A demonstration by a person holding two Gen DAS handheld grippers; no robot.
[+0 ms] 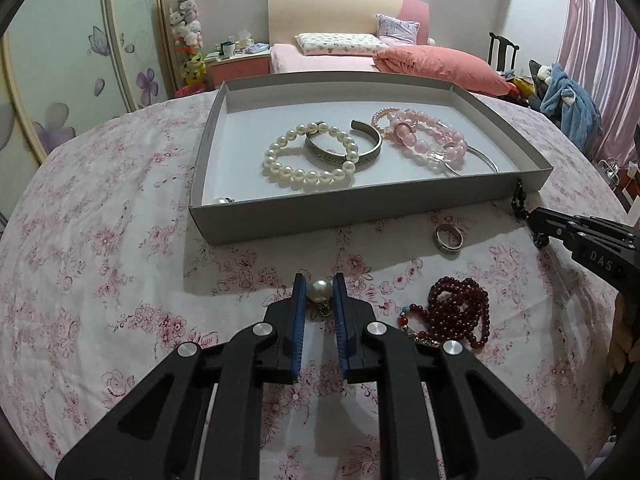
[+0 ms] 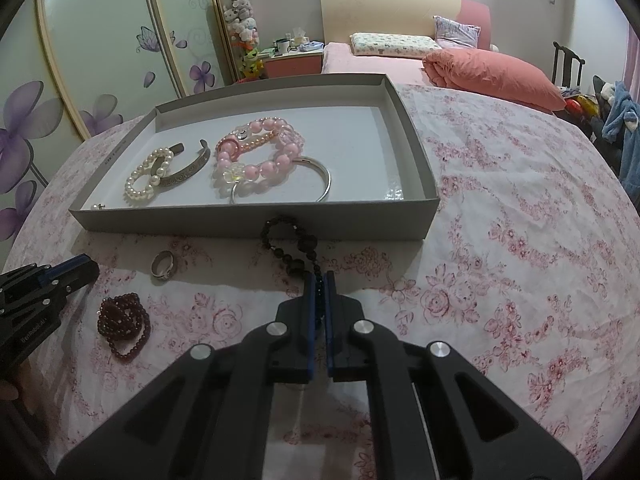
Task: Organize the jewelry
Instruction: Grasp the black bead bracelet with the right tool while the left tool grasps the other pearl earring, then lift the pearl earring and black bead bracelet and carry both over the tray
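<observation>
Between the left tongs (image 1: 319, 282), a pearl earring (image 1: 319, 291), hidden rightward.

one grey tray (image 1: 280, 216) holds one white pearl bracelet (image 1: 308, 160), one engraved silver cuff (image 1: 360, 148), two pink bead bracelets (image 1: 424, 136), one thin silver bangle (image 1: 486, 162) and one pearl earring (image 1: 221, 201). on the floral cloth (image 1: 100, 260) lie one ring (image 1: 449, 236) and one dark red bead strand (image 1: 460, 316); two grippers each grip one piece.

A home bedroom, shown by the pink-sheeted bed with a cream-and-pink wooden headboard (image 1: 344, 8), the folded salmon duvet (image 2: 492, 72), stacked plush toys (image 1: 185, 28), and flower-painted sliding wardrobe doors (image 2: 100, 76).
</observation>
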